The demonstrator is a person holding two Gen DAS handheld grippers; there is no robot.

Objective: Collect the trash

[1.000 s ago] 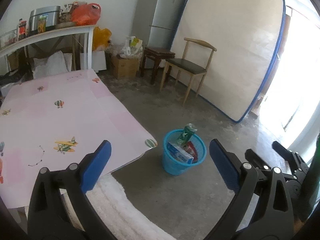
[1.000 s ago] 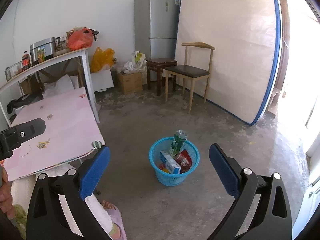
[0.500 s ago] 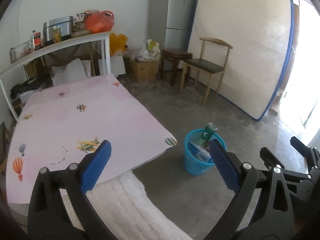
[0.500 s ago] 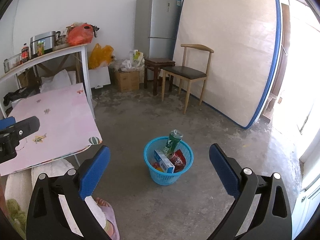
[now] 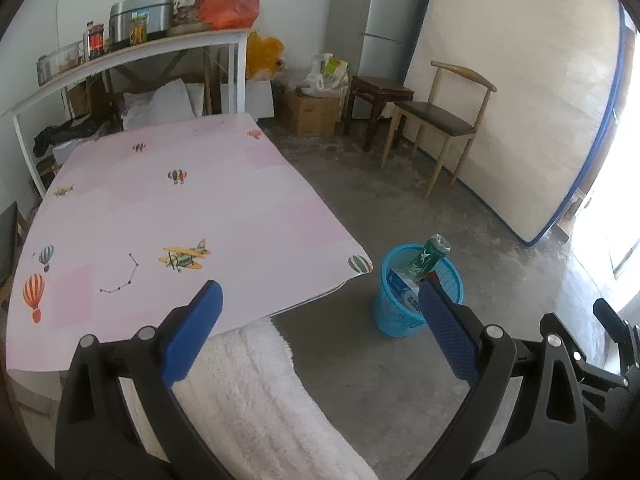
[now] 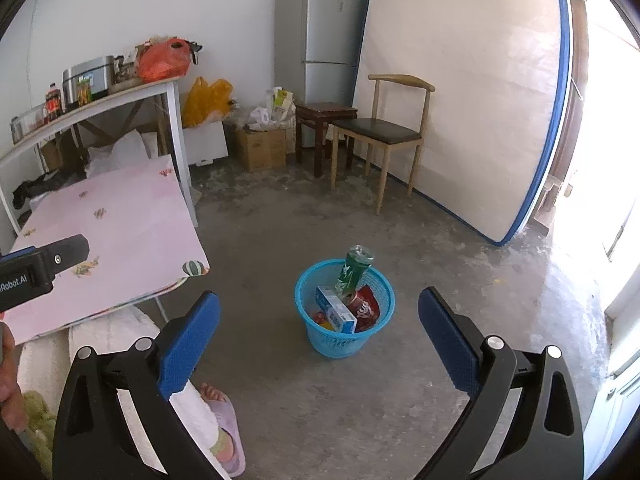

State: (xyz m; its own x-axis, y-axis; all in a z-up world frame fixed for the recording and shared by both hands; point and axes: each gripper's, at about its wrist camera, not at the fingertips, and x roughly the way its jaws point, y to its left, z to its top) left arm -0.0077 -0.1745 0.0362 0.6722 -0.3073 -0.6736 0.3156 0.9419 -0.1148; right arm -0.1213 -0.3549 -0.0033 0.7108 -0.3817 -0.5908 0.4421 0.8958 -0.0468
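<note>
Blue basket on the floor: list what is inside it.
The blue basket holds a green can standing tilted above the rim, a blue-and-white box, and a red can. Colourful scraps lie underneath, mostly covered.

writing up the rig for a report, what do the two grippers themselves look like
Both look identical: the left gripper and right gripper each have two matte black plastic arms with triangular cut-outs and silver round bolt heads, ending in flat blue textured fingers. In the right wrist view, the left gripper's black body carries white lettering ending "Robot.AI". No cables or sleeves are visible.
</note>
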